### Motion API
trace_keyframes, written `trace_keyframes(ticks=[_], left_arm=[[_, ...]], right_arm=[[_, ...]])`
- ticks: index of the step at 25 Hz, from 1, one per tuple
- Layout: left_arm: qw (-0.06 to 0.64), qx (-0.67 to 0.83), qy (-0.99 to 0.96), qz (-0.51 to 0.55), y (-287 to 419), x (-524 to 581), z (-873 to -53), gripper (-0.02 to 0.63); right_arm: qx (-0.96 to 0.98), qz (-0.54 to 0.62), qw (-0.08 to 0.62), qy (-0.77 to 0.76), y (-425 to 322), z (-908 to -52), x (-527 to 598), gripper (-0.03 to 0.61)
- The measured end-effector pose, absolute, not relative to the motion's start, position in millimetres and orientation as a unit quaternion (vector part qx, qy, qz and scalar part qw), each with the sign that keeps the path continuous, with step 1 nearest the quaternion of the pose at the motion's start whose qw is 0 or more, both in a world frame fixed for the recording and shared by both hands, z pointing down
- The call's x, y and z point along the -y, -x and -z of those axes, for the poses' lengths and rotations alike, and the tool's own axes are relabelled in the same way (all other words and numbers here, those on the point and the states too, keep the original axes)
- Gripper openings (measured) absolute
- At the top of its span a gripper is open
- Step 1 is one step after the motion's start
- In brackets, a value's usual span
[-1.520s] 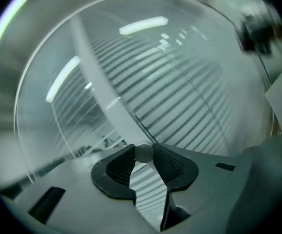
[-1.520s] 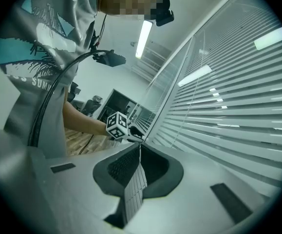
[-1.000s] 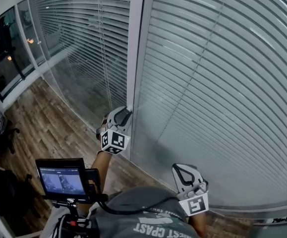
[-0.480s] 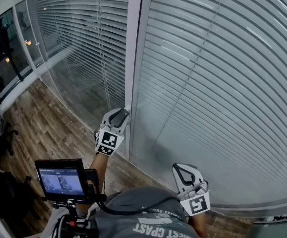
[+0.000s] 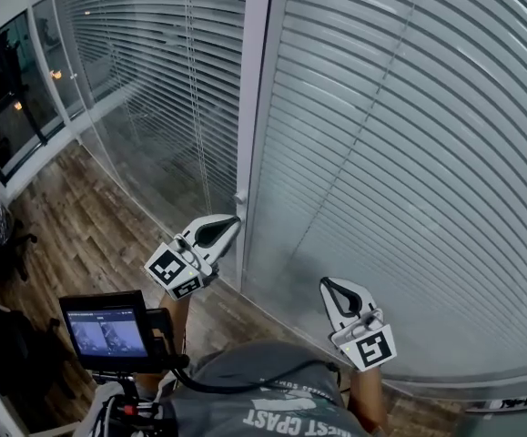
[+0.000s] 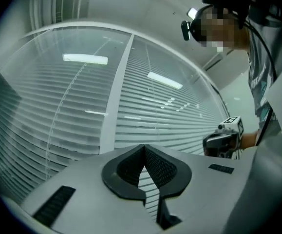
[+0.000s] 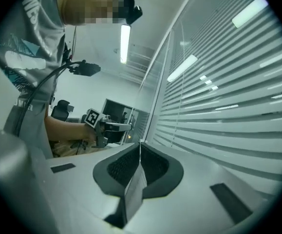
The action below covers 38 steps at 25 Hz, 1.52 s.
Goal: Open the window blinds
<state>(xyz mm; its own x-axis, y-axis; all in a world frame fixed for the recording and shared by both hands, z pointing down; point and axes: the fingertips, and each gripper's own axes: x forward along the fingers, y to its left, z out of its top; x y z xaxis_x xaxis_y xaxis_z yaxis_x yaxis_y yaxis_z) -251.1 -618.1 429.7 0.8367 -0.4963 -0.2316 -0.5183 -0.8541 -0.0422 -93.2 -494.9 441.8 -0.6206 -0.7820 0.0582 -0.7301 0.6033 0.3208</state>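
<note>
Blinds [image 5: 409,153] hang fully down with slats shut, behind glass on both sides of the white window post [image 5: 256,107]. Left gripper [image 5: 234,219] is just left of the post's lower part, jaws closing tight, pressed together on nothing (small white fitting [image 5: 239,198] on the post near its tip). Right gripper [image 5: 329,286] is right of the post, close to the glass, jaws pressed together, empty.
</note>
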Motion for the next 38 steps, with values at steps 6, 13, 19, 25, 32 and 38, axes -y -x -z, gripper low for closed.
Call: trace_keyframes(ticks=[6, 13, 19, 25, 32, 38], left_arm=[[0.076, -0.229, 0.965, -0.104, 241.0, 603.6, -419.7, 0.003], [0.080, -0.230, 0.965, -0.093, 241.5, 602.4, -421.7, 0.003], [0.067, -0.231, 0.966, -0.090, 240.1, 600.3, -422.0, 0.003], [0.072, -0.228, 0.967, -0.090, 238.0, 599.1, -419.3, 0.003], [0.076, -0.226, 0.967, -0.092, 237.5, 599.0, -421.6, 0.003], [0.064, -0.228, 0.967, -0.093, 237.5, 598.8, -421.4, 0.003]], right_arm=[[0.897, 0.128, 0.104, -0.409, 102.3, -444.6, 522.2, 0.005], [0.898, 0.141, 0.112, -0.401, 107.8, -445.7, 525.6, 0.005], [0.895, 0.157, 0.132, -0.397, 110.2, -450.2, 523.7, 0.003], [0.892, 0.161, 0.133, -0.401, 107.3, -448.3, 523.4, 0.003], [0.892, 0.156, 0.140, -0.400, 107.4, -452.4, 522.3, 0.003], [0.892, 0.157, 0.140, -0.399, 107.9, -453.0, 522.5, 0.003]])
